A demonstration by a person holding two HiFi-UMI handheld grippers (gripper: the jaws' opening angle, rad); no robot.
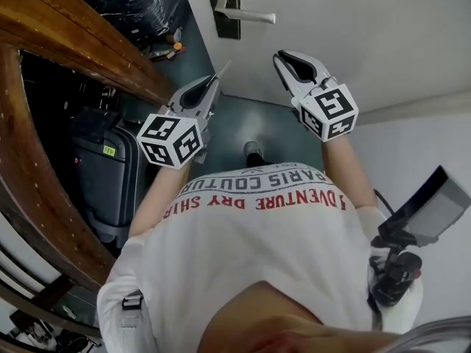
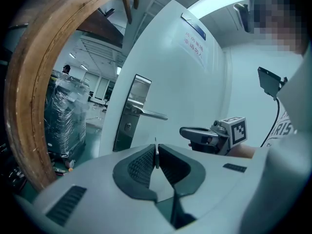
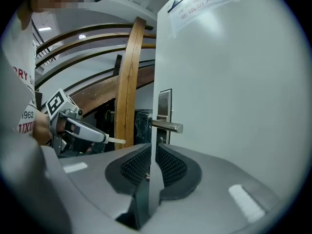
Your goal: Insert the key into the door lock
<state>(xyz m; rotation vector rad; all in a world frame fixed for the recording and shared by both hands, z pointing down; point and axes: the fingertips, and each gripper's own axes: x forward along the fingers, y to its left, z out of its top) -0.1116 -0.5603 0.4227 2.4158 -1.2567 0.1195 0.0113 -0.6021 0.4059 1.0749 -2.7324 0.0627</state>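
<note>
shiny metal lock plate (image 2: 123, 135), varn. wood rail (image 2: 29, 106)

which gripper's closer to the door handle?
Right. The right gripper faces the door handle near its free end; left gripper, gripping the key, is farther back by the door's edge.

Open floor (image 1: 250, 120) lies between the person and the door (image 1: 353, 43) on the far right, and nothing stands in that gap. On the lock plate (image 2: 127, 116) the handle (image 2: 148, 113) juts right above the keyhole (image 2: 127, 126), which is uncovered. On the left a curved wooden rail (image 1: 81, 43) runs close beside the left gripper (image 1: 215, 83) and its key (image 1: 223, 70), with a suitcase (image 1: 110, 175) under it. The right gripper (image 1: 283, 59) is apart on the right, near the door face.
</note>
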